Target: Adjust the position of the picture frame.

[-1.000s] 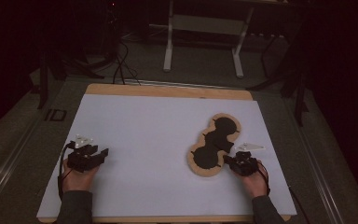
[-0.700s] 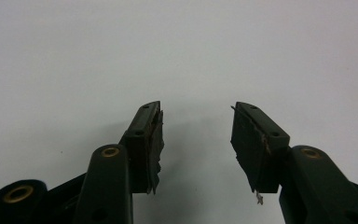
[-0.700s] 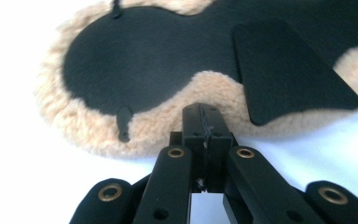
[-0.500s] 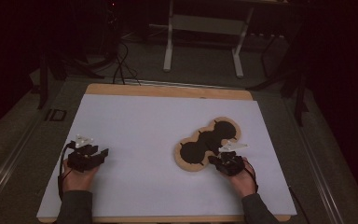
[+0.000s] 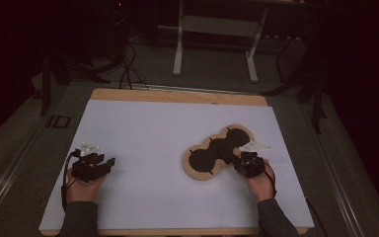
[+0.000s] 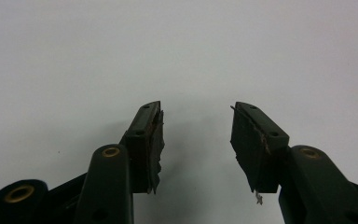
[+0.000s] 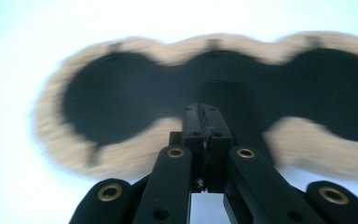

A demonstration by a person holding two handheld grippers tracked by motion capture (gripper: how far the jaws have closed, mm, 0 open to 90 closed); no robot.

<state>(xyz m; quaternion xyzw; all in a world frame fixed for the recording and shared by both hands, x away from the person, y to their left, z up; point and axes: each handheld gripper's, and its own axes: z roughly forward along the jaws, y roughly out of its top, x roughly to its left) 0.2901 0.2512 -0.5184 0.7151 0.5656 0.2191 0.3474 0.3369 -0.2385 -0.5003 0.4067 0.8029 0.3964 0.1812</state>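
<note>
Wooden tray (image 5: 197,171), 3 joined round black wells

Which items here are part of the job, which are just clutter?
In the job:
- wooden three-well tray, gripped at its near rim
- right tool, shut on the tray
- left tool, open, over the bare white mat

Lying about:
- metal stand behind the table
- floor cables

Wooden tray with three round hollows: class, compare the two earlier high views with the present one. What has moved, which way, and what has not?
The wooden tray has slid left across the white table, towards the middle, drawn by the right gripper, whose jaws are shut on its near rim. The left gripper stayed where it was, jaws open and holding nothing.
</note>
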